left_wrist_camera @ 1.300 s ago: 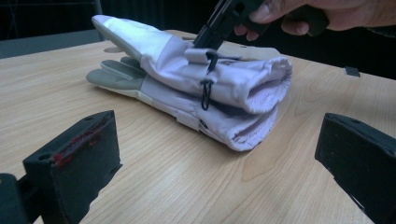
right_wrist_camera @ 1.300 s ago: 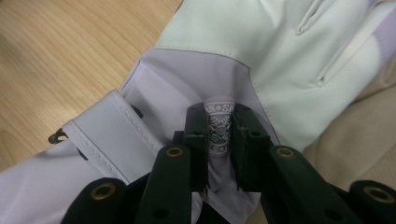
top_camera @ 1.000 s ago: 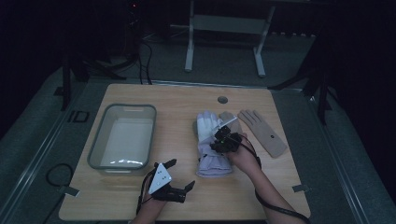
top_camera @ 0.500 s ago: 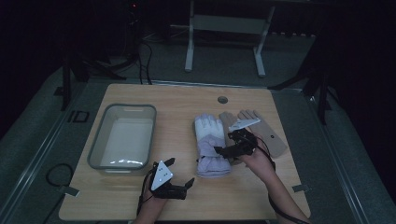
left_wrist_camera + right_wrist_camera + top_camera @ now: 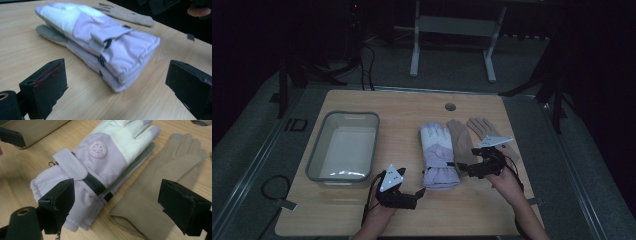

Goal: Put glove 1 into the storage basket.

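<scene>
Both tongs gape wide near lilac gloves [image 5: 438, 156]; grey tub [image 5: 318, 159] holds nothing.

Left gripper [image 5: 418, 194]: held low in the left hand [image 5: 379, 216], lying near level, jaws spread wide, nothing between the pads.

Right gripper [image 5: 463, 170]: held in the right hand [image 5: 507, 182], forearm angled in from below, jaws just opened wide, gripping nothing.

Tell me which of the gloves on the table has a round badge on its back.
The padded lilac-and-white glove, lying on top of its pair; the flat tan gloves beside it are plain.
</scene>
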Action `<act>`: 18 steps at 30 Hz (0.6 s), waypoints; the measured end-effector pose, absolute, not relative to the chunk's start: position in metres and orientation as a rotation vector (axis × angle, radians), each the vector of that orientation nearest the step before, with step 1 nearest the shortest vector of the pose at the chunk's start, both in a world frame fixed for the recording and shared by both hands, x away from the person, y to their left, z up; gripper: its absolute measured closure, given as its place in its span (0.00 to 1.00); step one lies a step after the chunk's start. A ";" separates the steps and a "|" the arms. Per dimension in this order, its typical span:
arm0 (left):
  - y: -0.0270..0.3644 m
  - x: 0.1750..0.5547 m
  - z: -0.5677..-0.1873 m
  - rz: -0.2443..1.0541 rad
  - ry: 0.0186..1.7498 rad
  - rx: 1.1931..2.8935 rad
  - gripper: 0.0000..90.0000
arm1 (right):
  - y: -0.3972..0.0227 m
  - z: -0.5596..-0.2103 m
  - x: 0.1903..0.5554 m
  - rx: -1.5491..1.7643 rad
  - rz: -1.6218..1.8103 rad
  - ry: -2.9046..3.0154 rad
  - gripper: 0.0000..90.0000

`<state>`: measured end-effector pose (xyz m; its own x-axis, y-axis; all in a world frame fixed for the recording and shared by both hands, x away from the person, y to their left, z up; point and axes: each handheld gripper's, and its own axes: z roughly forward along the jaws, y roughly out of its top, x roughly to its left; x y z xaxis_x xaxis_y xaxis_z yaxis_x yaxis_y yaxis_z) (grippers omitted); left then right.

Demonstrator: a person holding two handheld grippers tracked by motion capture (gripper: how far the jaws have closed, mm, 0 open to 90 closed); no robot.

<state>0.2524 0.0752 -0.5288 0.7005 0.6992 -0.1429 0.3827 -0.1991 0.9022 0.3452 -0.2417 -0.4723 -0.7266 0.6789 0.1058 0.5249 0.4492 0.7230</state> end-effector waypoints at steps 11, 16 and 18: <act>0.054 0.280 -0.500 0.365 0.858 1.832 0.04 | -0.232 -0.469 0.359 1.088 1.171 2.430 0.38; 0.041 0.291 -0.499 0.381 0.850 1.899 0.10 | -0.226 -0.471 0.369 1.129 1.192 2.388 0.60; 0.038 0.295 -0.502 0.348 0.871 1.918 0.17 | -0.224 -0.476 0.373 1.160 1.222 2.395 0.63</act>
